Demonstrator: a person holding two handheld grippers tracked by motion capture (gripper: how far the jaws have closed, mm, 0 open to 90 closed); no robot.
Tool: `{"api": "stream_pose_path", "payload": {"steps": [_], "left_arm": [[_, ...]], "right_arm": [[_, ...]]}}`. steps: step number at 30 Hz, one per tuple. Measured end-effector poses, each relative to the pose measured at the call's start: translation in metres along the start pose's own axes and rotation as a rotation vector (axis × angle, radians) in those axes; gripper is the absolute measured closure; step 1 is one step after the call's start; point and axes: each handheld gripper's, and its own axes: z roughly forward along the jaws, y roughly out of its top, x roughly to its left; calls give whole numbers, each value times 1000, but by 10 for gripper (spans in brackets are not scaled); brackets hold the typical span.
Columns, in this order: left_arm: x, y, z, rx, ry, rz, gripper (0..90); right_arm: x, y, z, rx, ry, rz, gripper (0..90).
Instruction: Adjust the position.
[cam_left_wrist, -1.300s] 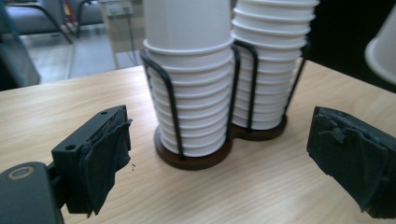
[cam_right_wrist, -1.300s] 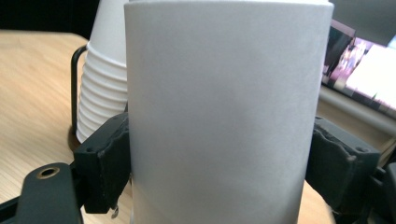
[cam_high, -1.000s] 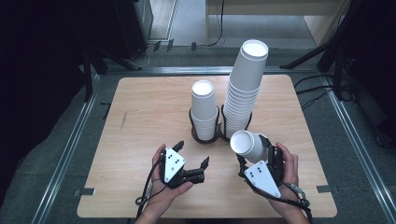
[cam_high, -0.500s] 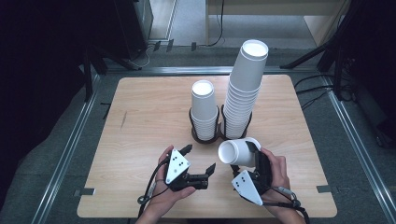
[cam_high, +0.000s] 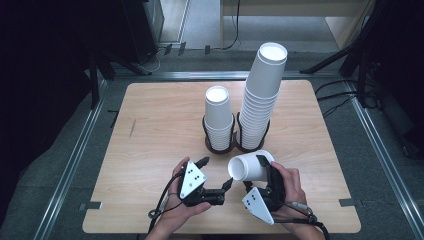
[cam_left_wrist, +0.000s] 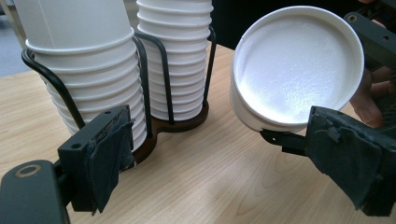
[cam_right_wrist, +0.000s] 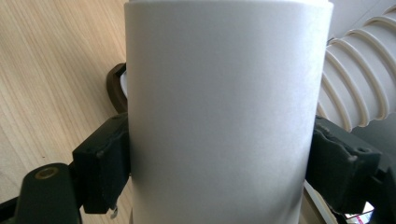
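1. High view: the right gripper (cam_high: 263, 172) sits near the table's (cam_high: 150, 130) front edge at about 5 o'clock from its middle, its jaws clamped on the sides of a white cup (cam_high: 250, 168). The cup lies on its side, off the wood, one end facing 9 o'clock toward the left gripper (cam_high: 216, 175).
2. Same view: the left gripper is just beside the cup at its 8 o'clock, jaws spread wide and holding nothing. At 12 o'clock from both grippers stands a double wire holder (cam_high: 235, 142) with a short stack (cam_high: 219, 115) on its left and a tall stack (cam_high: 261, 95) on its right.
3. Left gripper view: both padded jaws stand far apart with bare wood between them. The cup (cam_left_wrist: 296, 65) hangs at 2 o'clock, its recessed white end turned to the camera, close above the right-hand jaw. The two stacks in the holder (cam_left_wrist: 159, 116) fill 10 to 12 o'clock.
4. Right gripper view: the cup (cam_right_wrist: 224, 112) stands dead centre, pinched on both sides by the jaw pads. Ribbed rims of the tall stack (cam_right_wrist: 359, 84) show at 2 o'clock.
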Motion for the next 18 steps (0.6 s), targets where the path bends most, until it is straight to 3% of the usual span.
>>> {"api": "stream_pose_path", "payload": {"steps": [8,18], "left_arm": [[-1,0,-1,0,-20,-1,84],[-2,0,-1,15,-92,-15,84]], "right_arm": [[3,-1,1,5,2,-14,165],[6,2,-1,-6,7,-36,165]]}}
